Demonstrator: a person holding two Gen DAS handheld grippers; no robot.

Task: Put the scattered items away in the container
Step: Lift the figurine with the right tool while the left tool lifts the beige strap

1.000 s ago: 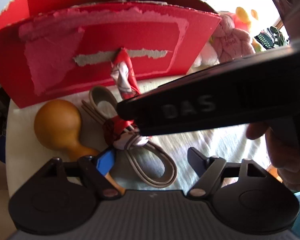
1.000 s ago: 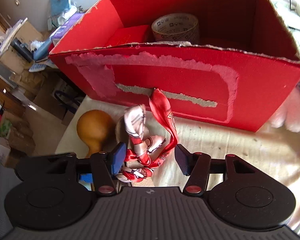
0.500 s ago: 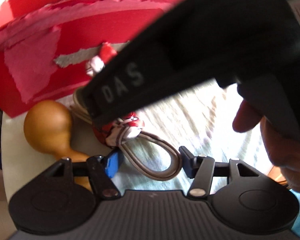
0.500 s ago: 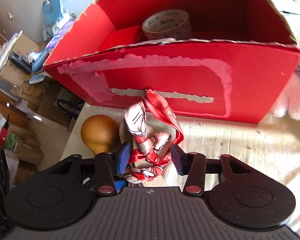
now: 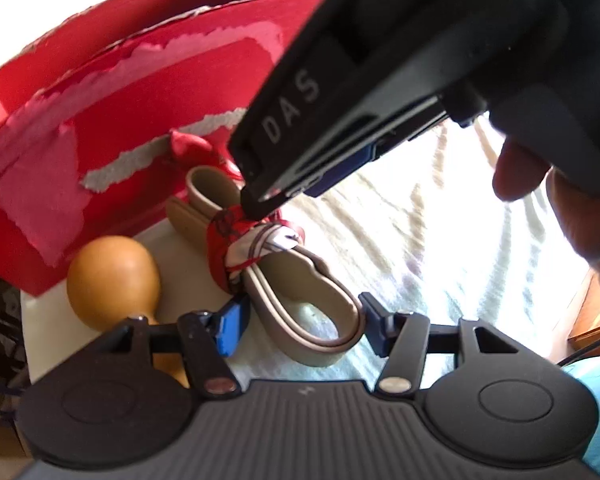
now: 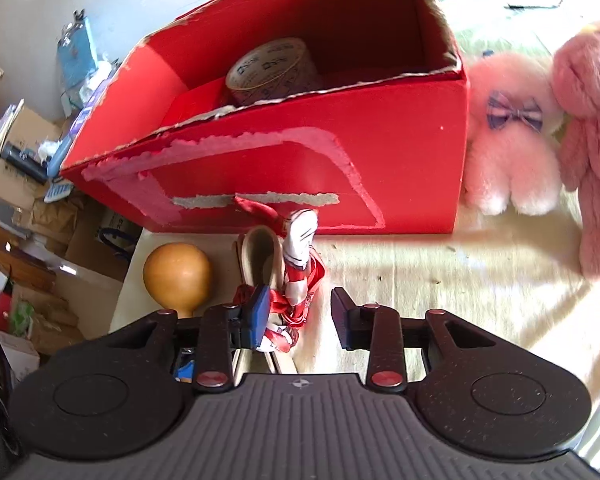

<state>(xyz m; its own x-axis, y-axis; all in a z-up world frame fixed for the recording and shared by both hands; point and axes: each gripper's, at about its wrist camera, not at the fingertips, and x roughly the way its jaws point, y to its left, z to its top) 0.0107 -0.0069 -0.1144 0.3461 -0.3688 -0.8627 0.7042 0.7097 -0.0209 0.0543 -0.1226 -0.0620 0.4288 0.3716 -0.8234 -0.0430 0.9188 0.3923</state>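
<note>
Cream-clothed table [image 6: 440,280] before red box [image 6: 400,168]. Coiled tan belt [image 5: 300,280], bound by knotted red-white scarf [image 5: 252,240], lying beside gourd [image 6: 178,276]. Right gripper [image 6: 300,312] and left gripper [image 5: 300,320] both spread wide, empty. Judged light, limp, slippery; best pinched at knot.

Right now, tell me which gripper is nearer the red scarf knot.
Right. The right gripper has its open jaws around the red scarf knot; the left gripper sits back, open around the beige strap loop.
</note>
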